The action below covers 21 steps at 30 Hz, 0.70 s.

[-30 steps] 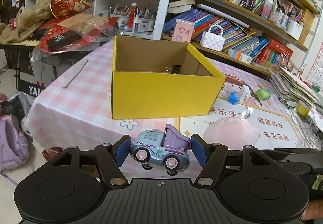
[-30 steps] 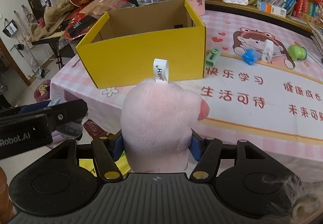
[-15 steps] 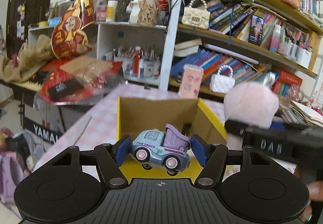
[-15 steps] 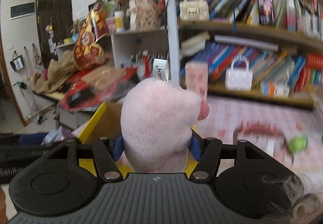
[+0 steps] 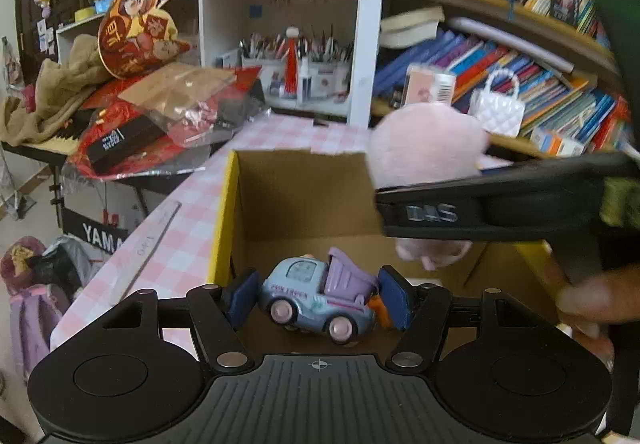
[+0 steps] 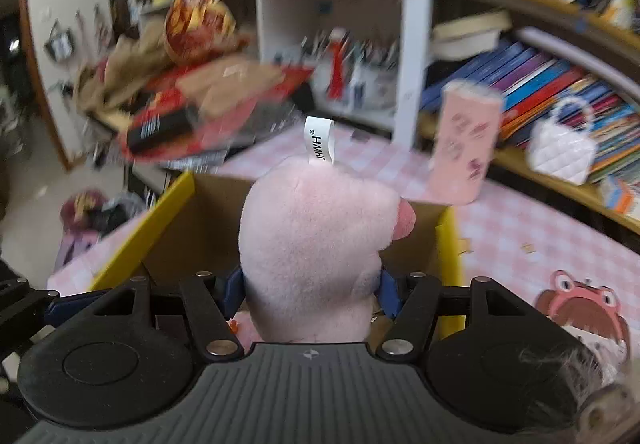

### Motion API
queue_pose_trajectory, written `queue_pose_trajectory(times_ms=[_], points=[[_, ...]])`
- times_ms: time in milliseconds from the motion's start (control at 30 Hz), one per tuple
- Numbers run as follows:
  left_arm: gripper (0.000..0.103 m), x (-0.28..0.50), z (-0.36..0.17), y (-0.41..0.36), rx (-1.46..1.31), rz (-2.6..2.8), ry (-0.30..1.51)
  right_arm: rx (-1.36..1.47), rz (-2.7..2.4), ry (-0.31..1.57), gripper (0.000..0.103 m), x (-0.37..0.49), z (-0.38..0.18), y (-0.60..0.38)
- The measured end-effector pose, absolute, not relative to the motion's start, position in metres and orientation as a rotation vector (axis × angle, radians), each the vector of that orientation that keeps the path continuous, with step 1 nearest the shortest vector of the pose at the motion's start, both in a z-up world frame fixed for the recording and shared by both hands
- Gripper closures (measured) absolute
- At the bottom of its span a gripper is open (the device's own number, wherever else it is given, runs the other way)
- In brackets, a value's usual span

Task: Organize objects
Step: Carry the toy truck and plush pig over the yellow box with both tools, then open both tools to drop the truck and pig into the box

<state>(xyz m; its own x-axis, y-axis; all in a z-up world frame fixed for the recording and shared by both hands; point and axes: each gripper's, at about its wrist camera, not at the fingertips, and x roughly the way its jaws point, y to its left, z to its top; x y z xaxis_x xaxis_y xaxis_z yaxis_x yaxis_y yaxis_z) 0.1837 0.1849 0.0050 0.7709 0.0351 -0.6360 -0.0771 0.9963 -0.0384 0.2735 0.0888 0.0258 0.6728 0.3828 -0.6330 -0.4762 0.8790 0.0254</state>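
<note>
Pink-checked tablecloth (image 5: 176, 228) carries an open yellow cardboard box (image 5: 304, 204). Left gripper (image 5: 318, 298) pinches a pale-blue plastic toy truck (image 5: 316, 300) above its interior; right gripper (image 6: 310, 294) clamps a pink plush toy (image 6: 312, 244) over the same opening, both apparently positioned for release inside.

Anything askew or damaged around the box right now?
Nothing stands out. The toy truck sits level in the left gripper above the open yellow box; the pink plush is upright in the right gripper. The box walls look intact.
</note>
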Motion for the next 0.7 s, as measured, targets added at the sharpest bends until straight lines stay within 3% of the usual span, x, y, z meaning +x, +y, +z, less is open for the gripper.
queue_pose_trajectory(times_ms=[233,367,500,667,700], points=[[0.04,0.193,-0.005,0.182,-0.039,0.076,0.721,-0.177,0.544,0.77,0.04,0.303,0.007,0.112],[0.038,0.194,-0.006,0.181,-0.037,0.08,0.718,-0.197,0.543,0.756,0.032,0.306,0.006,0.117],[0.03,0.194,-0.004,0.181,-0.036,0.089,0.717,-0.182,0.537,0.697,0.018,0.306,0.015,0.113],[0.027,0.19,0.001,0.178,-0.038,0.087,0.713,-0.139,0.522,0.663,0.018,0.299,0.029,0.102],[0.023,0.188,0.004,0.178,-0.036,0.087,0.704,-0.127,0.518,0.656,0.018,0.295,0.032,0.099]])
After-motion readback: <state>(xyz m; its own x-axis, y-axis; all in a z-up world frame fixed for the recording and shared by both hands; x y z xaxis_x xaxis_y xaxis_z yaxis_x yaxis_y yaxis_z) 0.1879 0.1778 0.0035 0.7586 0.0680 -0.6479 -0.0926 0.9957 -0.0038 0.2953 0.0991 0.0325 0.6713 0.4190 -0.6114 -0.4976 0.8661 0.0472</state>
